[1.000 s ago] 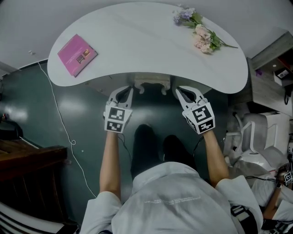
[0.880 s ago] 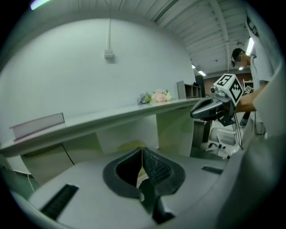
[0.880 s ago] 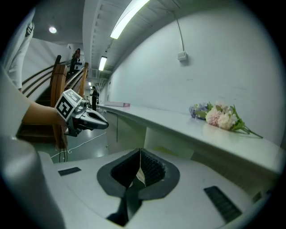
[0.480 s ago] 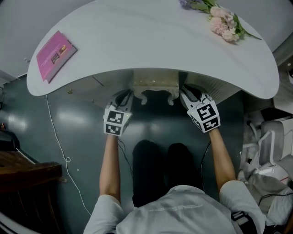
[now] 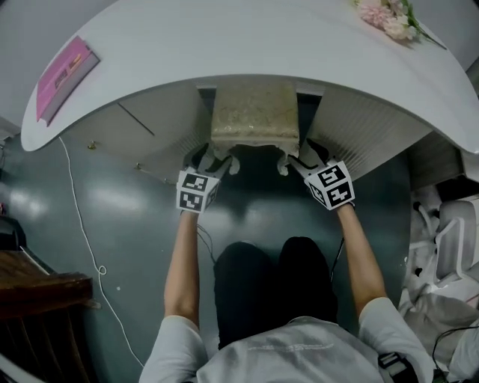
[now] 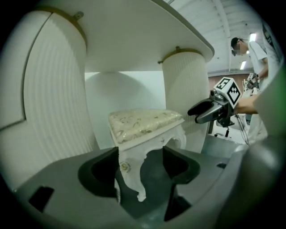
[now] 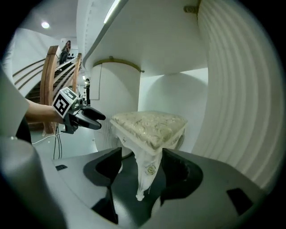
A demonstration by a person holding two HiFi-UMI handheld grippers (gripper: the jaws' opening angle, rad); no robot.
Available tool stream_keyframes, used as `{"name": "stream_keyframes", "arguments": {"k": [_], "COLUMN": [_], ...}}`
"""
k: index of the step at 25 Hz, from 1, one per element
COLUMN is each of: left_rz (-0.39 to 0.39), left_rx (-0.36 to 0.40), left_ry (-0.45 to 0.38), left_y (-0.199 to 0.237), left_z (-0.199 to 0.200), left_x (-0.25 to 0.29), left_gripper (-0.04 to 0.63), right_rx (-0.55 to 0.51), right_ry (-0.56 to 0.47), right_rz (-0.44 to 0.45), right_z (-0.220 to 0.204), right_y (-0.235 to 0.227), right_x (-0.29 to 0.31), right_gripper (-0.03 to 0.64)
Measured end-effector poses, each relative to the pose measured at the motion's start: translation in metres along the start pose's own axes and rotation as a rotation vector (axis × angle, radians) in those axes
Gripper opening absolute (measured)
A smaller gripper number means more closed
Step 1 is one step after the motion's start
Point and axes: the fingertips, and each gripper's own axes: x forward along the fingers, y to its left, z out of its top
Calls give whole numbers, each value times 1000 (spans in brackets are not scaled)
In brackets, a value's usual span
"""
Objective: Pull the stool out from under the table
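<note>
Stool: the stool [image 5: 254,112] stands upright at the upper middle of the head view, tucked under the table [image 5: 224,37] between its ribbed white pedestals [image 6: 53,98].
Heading: its carved front edge faces you, toward the bottom of the frame. The padded cream seat looks a little wider than deep, so its long axis runs left to right across the frame.
Legs: the two white front legs curl down at the near corners, just at the shadow line of the tabletop.
Surface: the white tabletop curves across the top of the head view. A pink book [image 5: 63,71] lies at its upper left end and a bunch of flowers [image 5: 389,13] at the upper right corner.
Room: the floor [image 5: 127,217] is dark grey-green and glossy. A thin white cable [image 5: 78,206] trails down the left side, and dark wooden furniture [image 5: 37,292] fills the lower left corner.
Left gripper: your left gripper [image 5: 209,159] is at the stool's left front corner. Its jaws are spread wide, with the left front leg [image 6: 132,174] between them, close against one jaw and clear of the other.
Right gripper: your right gripper [image 5: 299,158] is at the right front corner, jaws likewise spread. The right front leg [image 7: 145,172] hangs in the gap with space on both sides, so nothing is pinched.
</note>
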Motion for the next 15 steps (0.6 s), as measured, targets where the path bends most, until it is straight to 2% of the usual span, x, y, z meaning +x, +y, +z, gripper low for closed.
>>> {"name": "stream_keyframes", "arguments": {"k": [3, 6, 11, 15], "left_rz": [0, -11, -10, -11], "left_rx": [-40, -45, -62, -35], "left_ry": [19, 63, 107, 131], "left_y": [10, 13, 23, 23], "left_z": [-18, -35, -45, -46], "left_x": [19, 37, 59, 76], "left_gripper": [314, 325, 327, 327], "right_rx": [39, 77, -12, -55], "right_ry": [19, 17, 64, 58], "right_rz": [7, -2, -14, -41], "right_z": [-19, -31, -48, -52], "right_y": [-3, -10, -10, -14], "right_x": [21, 33, 61, 82], "right_gripper": [284, 285, 288, 288]}}
